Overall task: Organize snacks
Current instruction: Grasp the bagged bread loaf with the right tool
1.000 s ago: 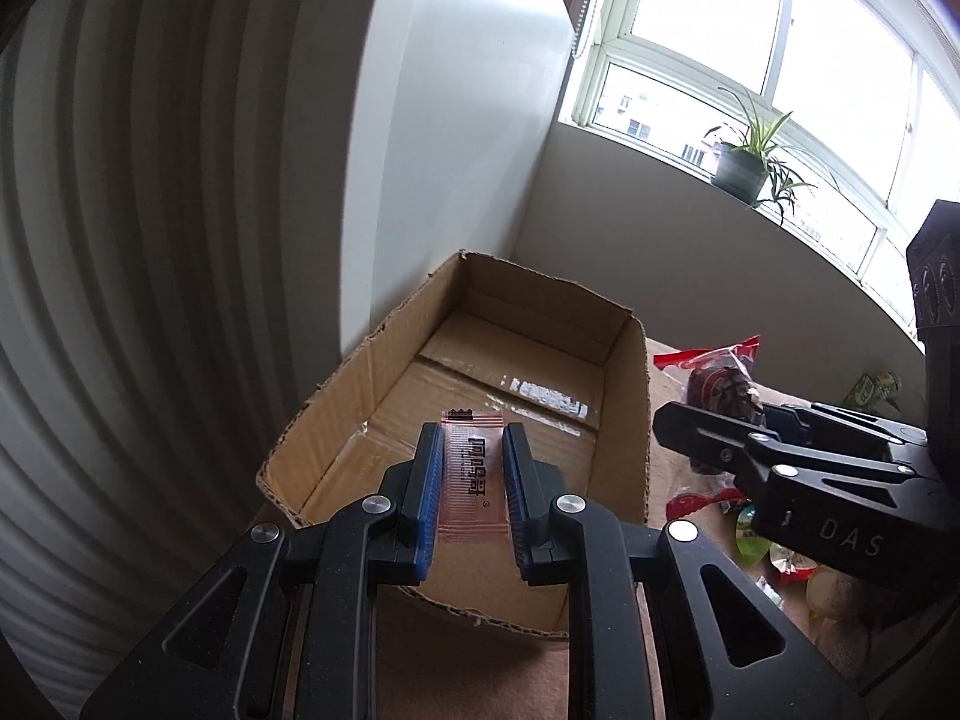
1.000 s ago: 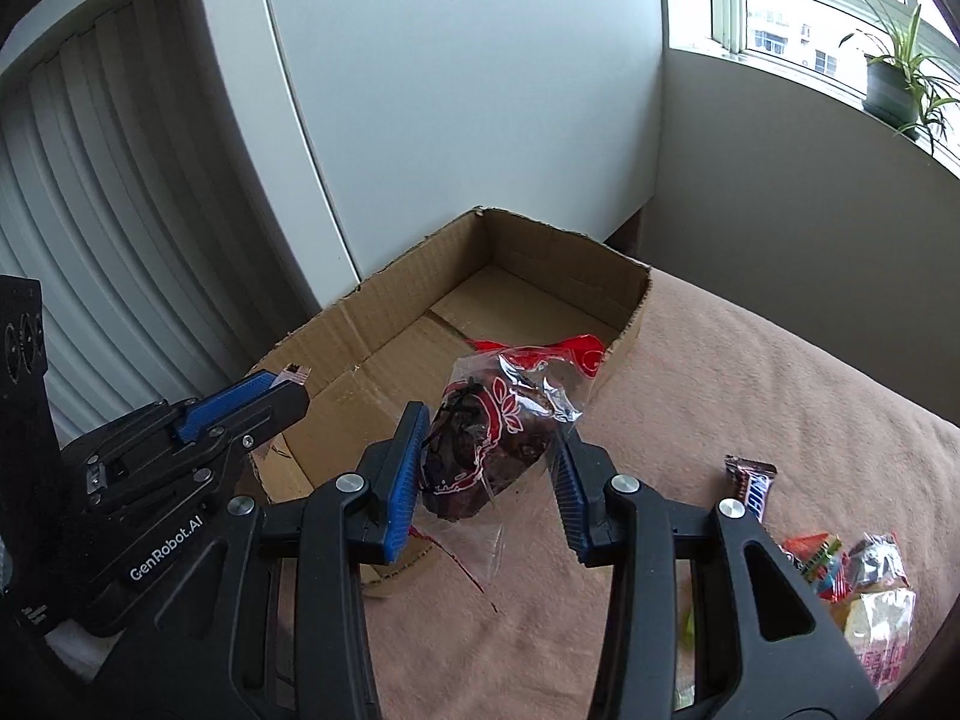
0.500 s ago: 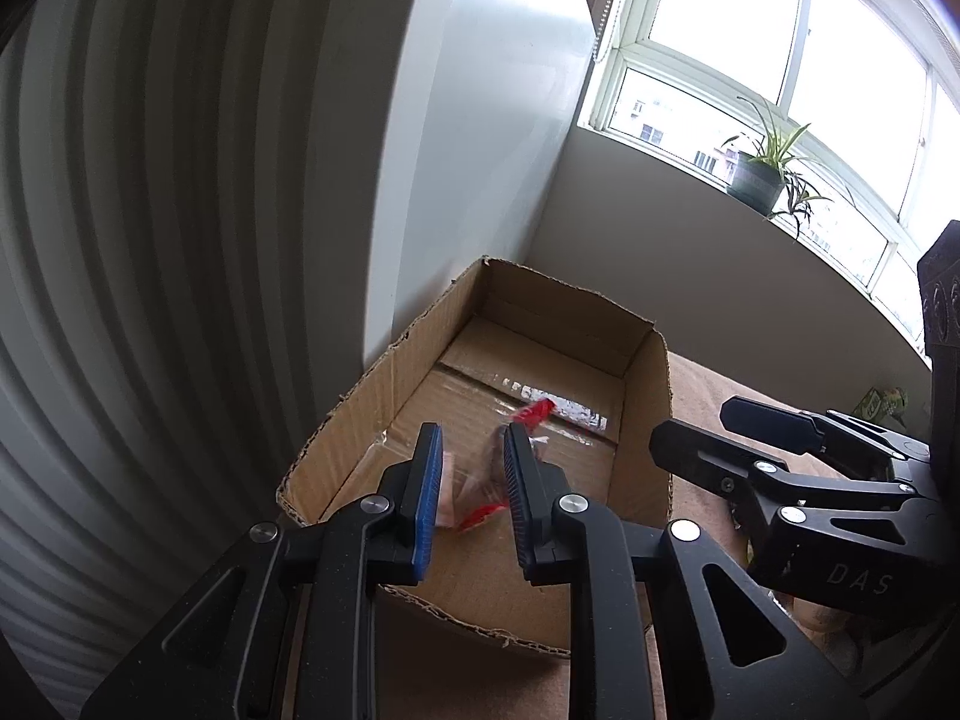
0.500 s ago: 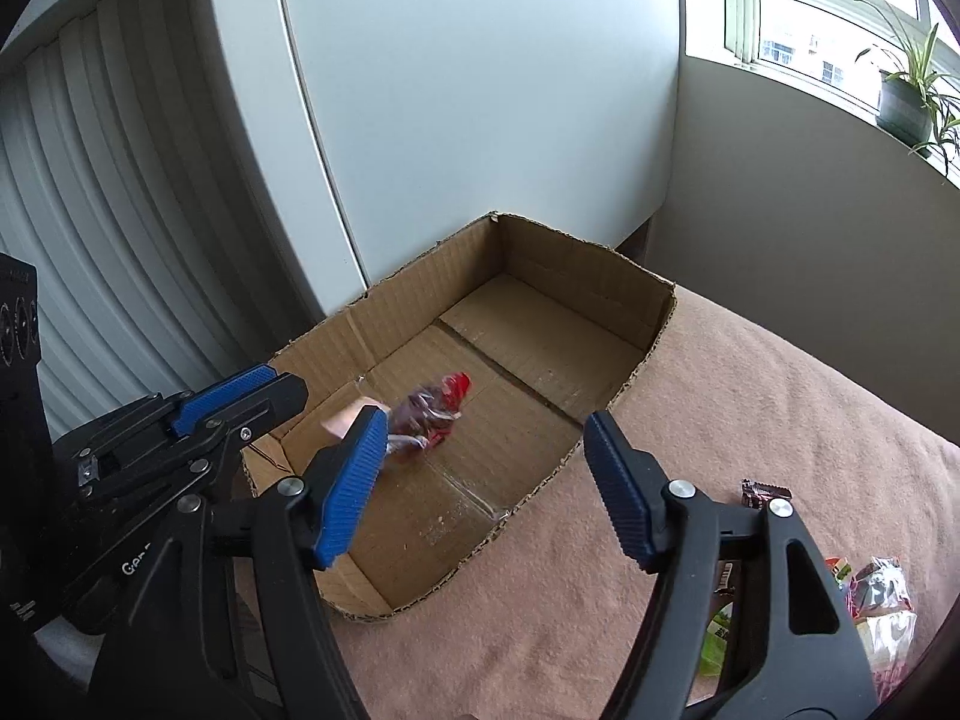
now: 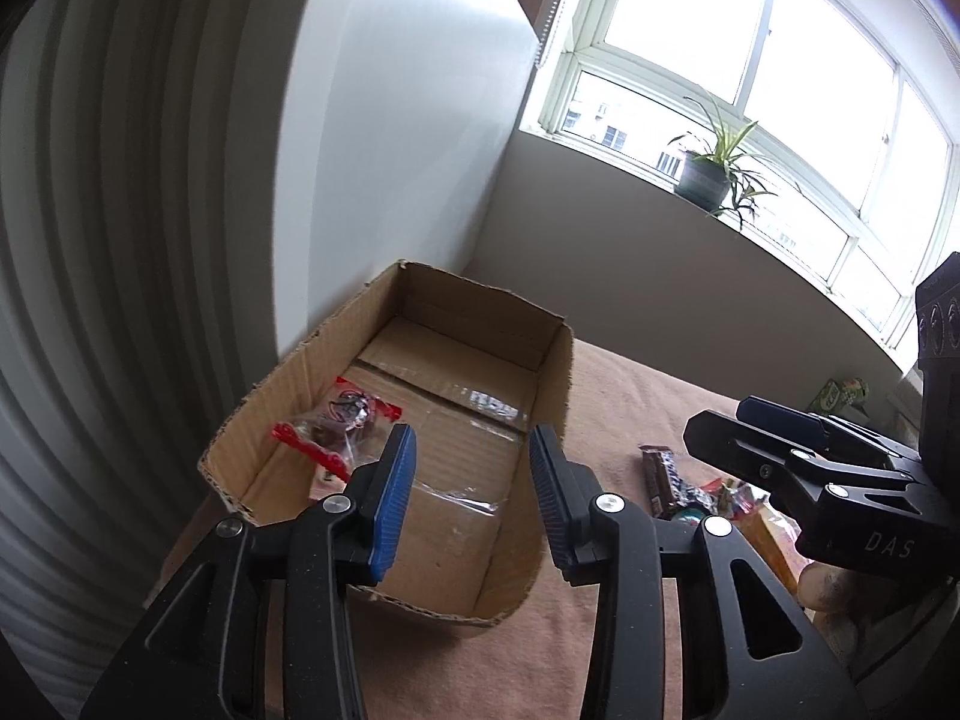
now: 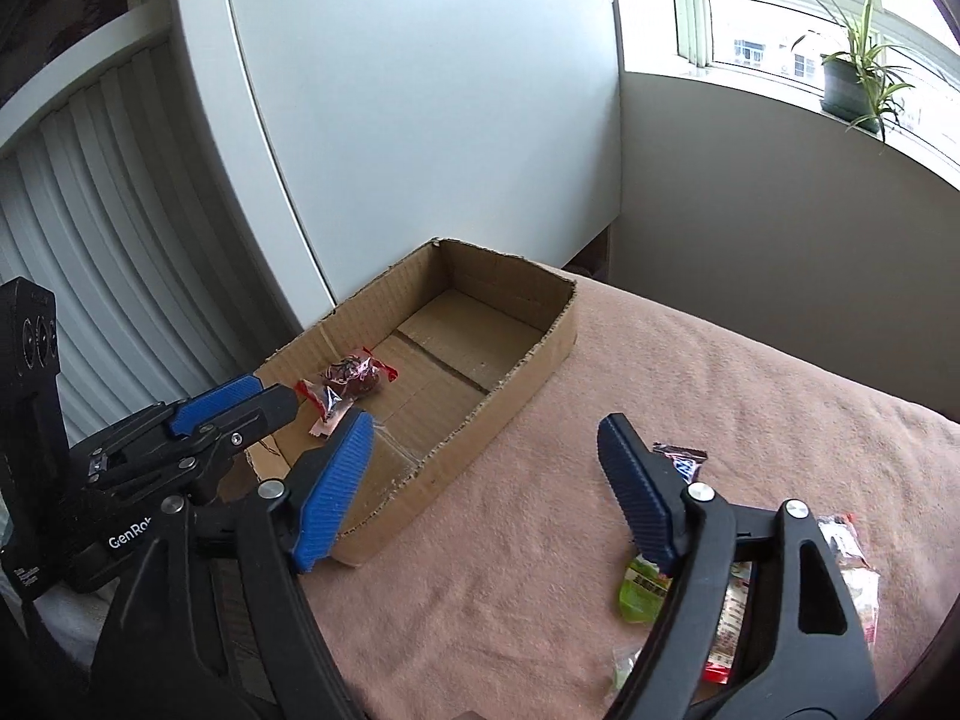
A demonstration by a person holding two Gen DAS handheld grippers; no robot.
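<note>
Both tools were empty: the left gripper [image 5: 471, 498] stood moderately parted at the lower centre of its frame, over the near end of the box, and the right gripper [image 6: 486, 480] gaped wide low in its own view, above the blanket [image 6: 750, 396]. At the lower right of the right-wrist frame lay the loose snacks [image 6: 738, 594], a small heap of crinkly film packets, a green sachet [image 6: 642, 591] nearest and a dark chocolate bar [image 6: 681, 457] just behind the right-hand finger. These would likely be light, soft and slippery, prone to slide on glossy film, so the twisted or sealed ends, or the firmer middle of the bar, seemed the best places to pinch. The blanket was pinkish, matte and napped, and would give under pressure. Further up, toward the centre left, sat the cardboard box [image 6: 528, 372], shallow, corrugated, rough-edged, with tape across its floor. Inside, near its left wall, rested the red-ended wrapped sweet [image 6: 351, 375], clear film over a dark lump. Beyond rose a smooth white panel [image 6: 420, 120] and a potted plant [image 6: 852, 81] on the sill.
</note>
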